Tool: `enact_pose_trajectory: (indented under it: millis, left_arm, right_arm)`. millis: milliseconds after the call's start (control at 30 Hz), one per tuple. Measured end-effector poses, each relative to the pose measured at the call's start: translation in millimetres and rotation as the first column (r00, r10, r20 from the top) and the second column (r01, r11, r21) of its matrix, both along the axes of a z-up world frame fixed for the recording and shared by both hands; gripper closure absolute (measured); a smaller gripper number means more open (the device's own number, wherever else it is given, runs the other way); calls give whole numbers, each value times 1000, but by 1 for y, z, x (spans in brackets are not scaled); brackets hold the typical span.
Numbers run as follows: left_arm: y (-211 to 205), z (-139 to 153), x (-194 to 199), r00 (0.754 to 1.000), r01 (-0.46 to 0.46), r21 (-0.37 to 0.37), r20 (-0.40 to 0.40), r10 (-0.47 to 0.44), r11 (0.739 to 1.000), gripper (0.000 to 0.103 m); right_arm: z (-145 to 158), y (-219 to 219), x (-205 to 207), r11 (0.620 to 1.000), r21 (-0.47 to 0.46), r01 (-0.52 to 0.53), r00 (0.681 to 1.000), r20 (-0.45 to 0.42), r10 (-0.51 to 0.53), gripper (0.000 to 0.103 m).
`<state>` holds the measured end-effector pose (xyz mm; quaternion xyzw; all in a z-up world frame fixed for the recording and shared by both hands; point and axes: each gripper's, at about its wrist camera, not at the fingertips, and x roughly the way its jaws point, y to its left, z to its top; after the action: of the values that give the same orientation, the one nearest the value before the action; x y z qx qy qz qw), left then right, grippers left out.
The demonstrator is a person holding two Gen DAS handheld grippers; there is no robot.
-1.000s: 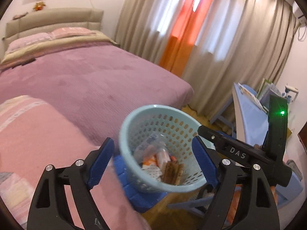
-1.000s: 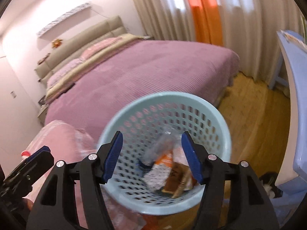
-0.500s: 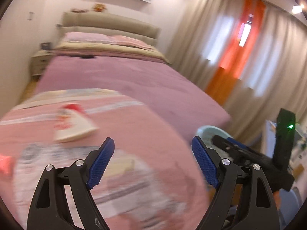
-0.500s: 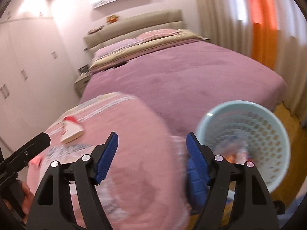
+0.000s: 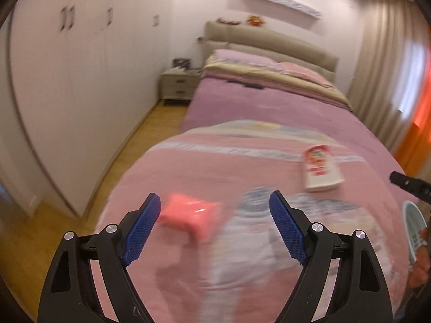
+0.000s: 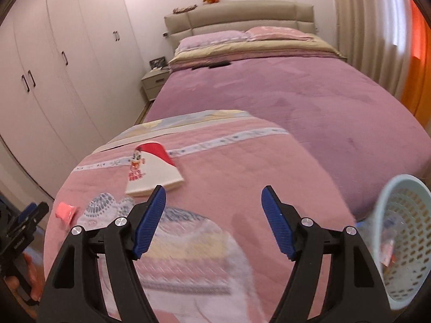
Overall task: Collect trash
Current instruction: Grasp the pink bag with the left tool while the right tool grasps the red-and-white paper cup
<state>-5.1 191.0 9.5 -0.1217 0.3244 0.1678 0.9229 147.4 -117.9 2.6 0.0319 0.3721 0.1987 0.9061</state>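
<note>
A pink crumpled wrapper [image 5: 190, 214] lies on the pink quilt [image 5: 242, 167], just ahead of my open, empty left gripper [image 5: 215, 223] and nearer its left finger; it also shows in the right wrist view [image 6: 65, 211]. A flattened white and red paper cup [image 5: 320, 169] with a cartoon print lies farther right on the quilt [image 6: 237, 167], also seen in the right wrist view [image 6: 152, 172]. My right gripper [image 6: 211, 218] is open and empty above the quilt. The light blue perforated trash basket [image 6: 404, 239] holds several scraps at the right.
A purple bed [image 6: 282, 94] with pillows [image 6: 215, 37] stretches behind the quilt. White wardrobes [image 6: 54, 62] line the left wall, with a nightstand [image 5: 179, 86] beside the bed. Curtains [image 5: 382, 62] hang at the right. Wooden floor [image 5: 54, 215] runs along the left.
Both grippers have swung left, away from the basket, to face the pink quilt. The basket has shifted to the right edge, and the pink wrapper and paper cup have come into view.
</note>
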Motion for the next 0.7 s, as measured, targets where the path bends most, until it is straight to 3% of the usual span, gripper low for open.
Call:
enact_pose_trajectory:
  millis: [200, 400, 433, 567, 700]
  left_arm:
    - [39, -26, 4, 999, -10, -105, -55, 4, 994, 24]
    - [38, -42, 12, 997, -6, -127, -77, -4, 992, 34]
    - [37, -44, 15, 997, 2, -136, -83, -13, 991, 40]
    - [31, -47, 16, 996, 3, -109, -85, -13, 994, 52]
    - [18, -44, 13, 997, 17, -39, -69, -20, 999, 53]
  right_arm:
    - [-9, 43, 17, 997, -50, -51, 999, -12, 51, 34]
    - [-17, 61, 24, 994, -65, -85, 996, -10, 84, 34]
    - [-18, 63, 26, 994, -67, -88, 996, -7, 88, 34]
    - [-22, 73, 33, 993, -67, -96, 995, 11, 97, 34]
    - [-32, 80, 47, 995, -44, -87, 996, -11, 86, 34]
